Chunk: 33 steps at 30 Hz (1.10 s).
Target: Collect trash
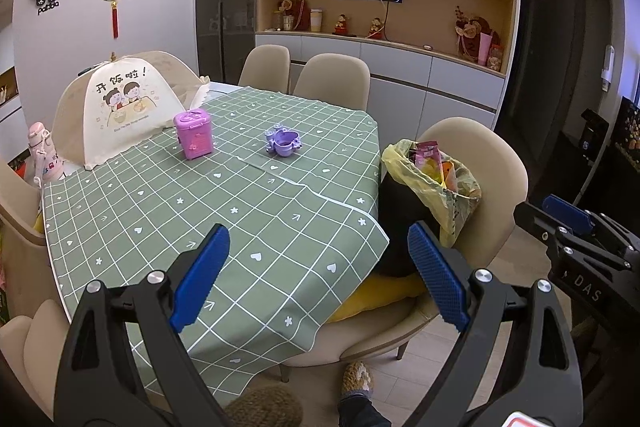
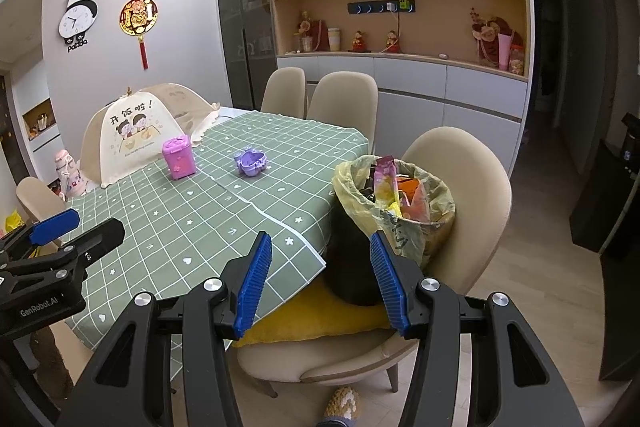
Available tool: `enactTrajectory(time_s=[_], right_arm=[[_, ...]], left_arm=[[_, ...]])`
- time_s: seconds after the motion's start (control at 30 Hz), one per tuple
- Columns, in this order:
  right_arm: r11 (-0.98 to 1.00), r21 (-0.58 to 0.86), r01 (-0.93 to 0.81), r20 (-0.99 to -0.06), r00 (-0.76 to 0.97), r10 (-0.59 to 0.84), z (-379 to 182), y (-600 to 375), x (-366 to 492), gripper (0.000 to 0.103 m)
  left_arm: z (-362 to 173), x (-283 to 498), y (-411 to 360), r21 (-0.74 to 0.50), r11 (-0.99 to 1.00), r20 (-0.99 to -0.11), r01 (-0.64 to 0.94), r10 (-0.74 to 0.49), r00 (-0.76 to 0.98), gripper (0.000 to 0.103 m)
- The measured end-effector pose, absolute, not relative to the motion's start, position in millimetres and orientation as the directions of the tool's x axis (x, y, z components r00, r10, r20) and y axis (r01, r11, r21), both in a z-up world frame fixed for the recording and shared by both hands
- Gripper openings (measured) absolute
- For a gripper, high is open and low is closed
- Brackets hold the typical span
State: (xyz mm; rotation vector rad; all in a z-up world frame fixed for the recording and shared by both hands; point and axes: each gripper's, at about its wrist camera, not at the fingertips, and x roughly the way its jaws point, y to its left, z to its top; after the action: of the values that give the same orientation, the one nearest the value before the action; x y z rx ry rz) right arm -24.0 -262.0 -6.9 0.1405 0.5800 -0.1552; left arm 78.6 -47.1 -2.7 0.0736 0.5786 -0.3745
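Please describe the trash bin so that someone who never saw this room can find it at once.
Find the table with the green checked cloth. On the beige chair at its right corner, on a yellow cushion, stands the trash bin. It is dark, lined with a yellowish plastic bag and filled with colourful wrappers, unlike the purple toys on the table.

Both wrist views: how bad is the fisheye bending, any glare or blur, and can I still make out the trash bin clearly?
Left wrist view: strong barrel bending, black corners, the cabinet edges curve; the bin on the chair is sharp, with no glare. Right wrist view: same bending, dim hallway at right, even indoor light on the tablecloth; the bin and its yellow liner read clearly.
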Motion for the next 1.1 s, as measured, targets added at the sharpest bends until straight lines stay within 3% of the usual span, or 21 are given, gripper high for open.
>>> enactTrajectory(time_s=[1.1], right_arm=[[0.977, 0.089, 0.194, -0.566, 0.817, -0.111, -13, -274, -21, 0.049]], left_arm=[[-10, 85, -56, -0.015, 0.929, -0.562, 0.369, -0.313, 0.766, 0.086]])
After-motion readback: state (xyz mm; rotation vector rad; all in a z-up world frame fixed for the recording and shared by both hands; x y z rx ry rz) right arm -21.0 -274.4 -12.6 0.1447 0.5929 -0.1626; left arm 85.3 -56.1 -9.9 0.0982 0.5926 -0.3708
